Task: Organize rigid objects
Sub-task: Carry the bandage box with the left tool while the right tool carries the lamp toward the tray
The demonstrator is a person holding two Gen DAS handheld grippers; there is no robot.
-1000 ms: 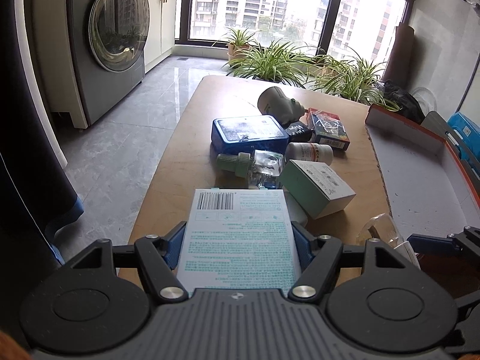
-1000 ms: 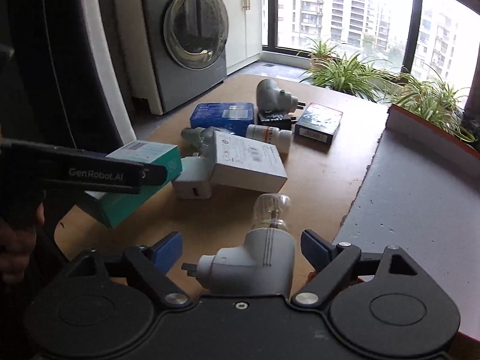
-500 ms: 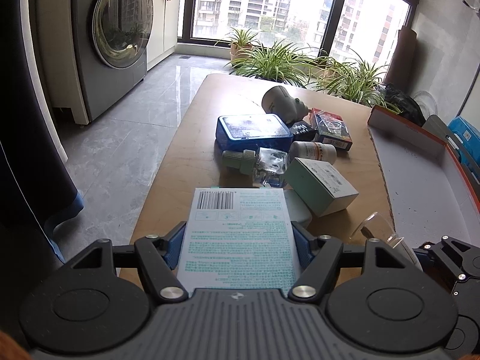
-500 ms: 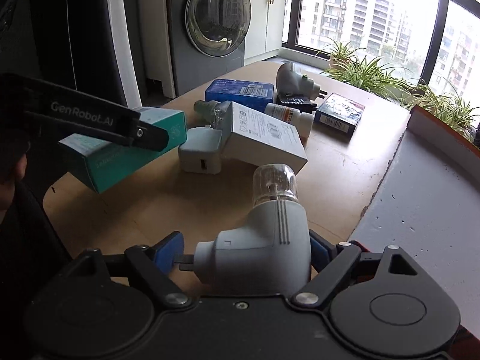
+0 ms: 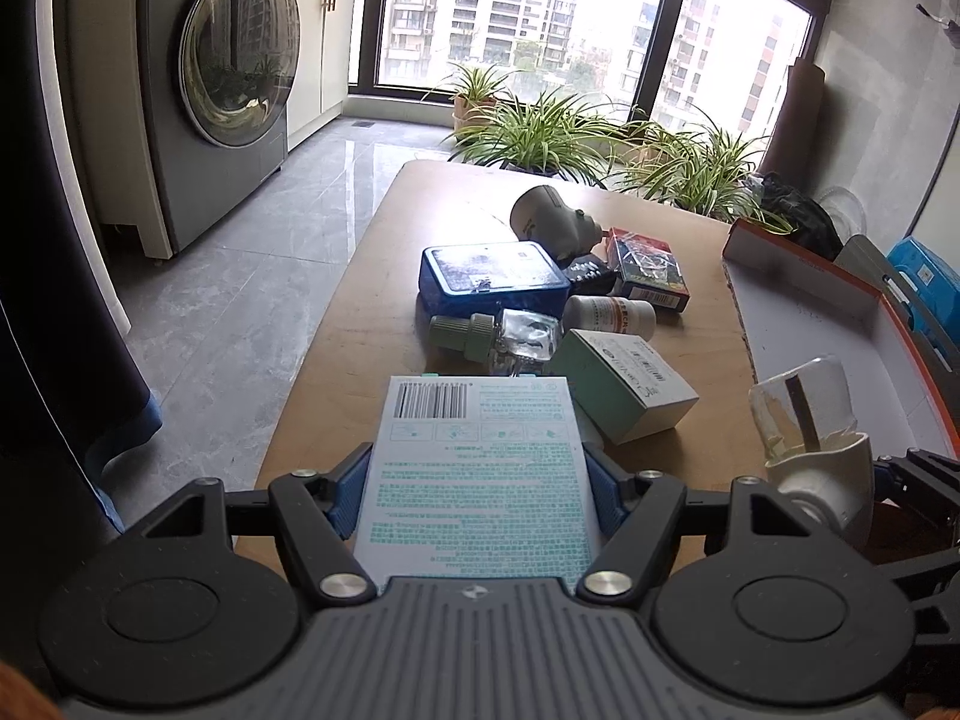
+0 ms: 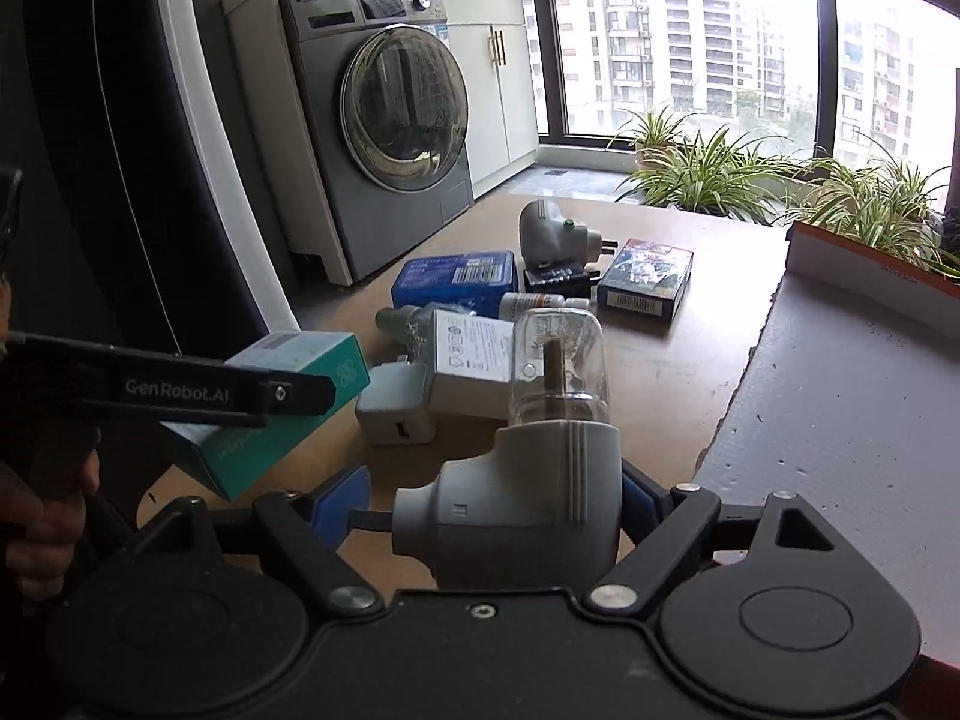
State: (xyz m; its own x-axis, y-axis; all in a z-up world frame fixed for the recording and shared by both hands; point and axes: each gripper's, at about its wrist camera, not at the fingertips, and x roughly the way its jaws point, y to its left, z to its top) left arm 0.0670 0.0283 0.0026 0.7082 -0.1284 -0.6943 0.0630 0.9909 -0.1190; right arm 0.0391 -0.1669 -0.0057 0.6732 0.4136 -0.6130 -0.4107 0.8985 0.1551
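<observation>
A washing machine (image 6: 396,120) stands on the floor beyond the far left corner of the wooden worktop (image 5: 384,276), with potted plants (image 5: 540,132) along the window behind it. A white tray with an orange rim (image 5: 798,324) lies on the worktop's right side. Clustered in the middle are a blue tin (image 5: 492,276), a pale green-and-white carton (image 5: 624,384), a dark printed box (image 5: 648,270), a grey plug-in device (image 5: 549,219), a white adapter (image 6: 396,414), a white pill bottle (image 5: 612,315) and a clear bottle with a green cap (image 5: 498,336), all lying close together, several touching.

The left gripper (image 5: 480,486) pinches a teal-and-white box (image 5: 480,474) between its blue pads, barcode face up, above the near edge of the worktop. The right gripper (image 6: 486,504) has its jaws closing around a grey plug-in vaporiser with a clear bottle (image 6: 534,462): the right pad is against the body and the left pad meets the plug pin, so the vaporiser sits raised above the worktop, just left of the tray
</observation>
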